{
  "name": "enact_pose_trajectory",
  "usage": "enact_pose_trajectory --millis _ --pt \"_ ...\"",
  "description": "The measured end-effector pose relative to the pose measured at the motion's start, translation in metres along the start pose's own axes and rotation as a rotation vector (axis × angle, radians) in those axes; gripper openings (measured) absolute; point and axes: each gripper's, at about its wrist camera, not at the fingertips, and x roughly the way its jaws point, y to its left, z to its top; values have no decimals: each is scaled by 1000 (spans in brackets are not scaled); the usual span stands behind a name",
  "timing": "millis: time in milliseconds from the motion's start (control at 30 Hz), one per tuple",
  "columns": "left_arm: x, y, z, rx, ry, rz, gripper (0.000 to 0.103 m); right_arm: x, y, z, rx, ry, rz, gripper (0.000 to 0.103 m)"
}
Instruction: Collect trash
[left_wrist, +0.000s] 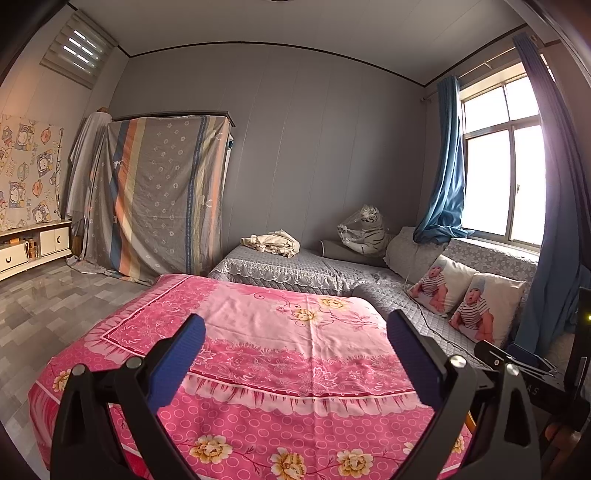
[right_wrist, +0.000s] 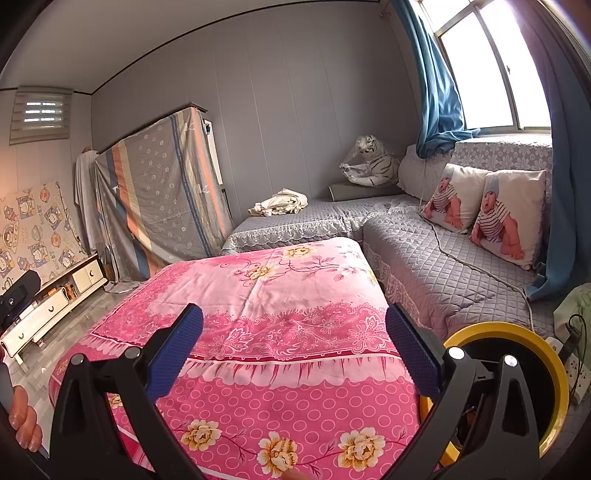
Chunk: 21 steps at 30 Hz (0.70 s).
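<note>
I see grey panelled walls (left_wrist: 314, 147) and a glossy grey tiled floor (left_wrist: 55, 302) at lower left, with a pink floral bedspread (left_wrist: 277, 350) filling the centre. At right, a bright window (left_wrist: 506, 166) with blue curtains (left_wrist: 447, 166) overlooks a grey quilted sofa (right_wrist: 424, 251); a sheet-draped wardrobe (left_wrist: 162, 192) stands at left

Left gripper (left_wrist: 295, 345) held up level, both blue pads (left_wrist: 177, 363) spread wide apart, nothing between them. Right gripper (right_wrist: 295, 343) the same, wide open and empty. Some fingers (right_wrist: 24, 424) peeking in at the left edge.
</note>
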Motion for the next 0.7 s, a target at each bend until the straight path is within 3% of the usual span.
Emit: enact_pose_trajectory --millis 700 --pt "0 -4 -1 6 -2 -12 95 3 -2 -5 18 16 -6 95"
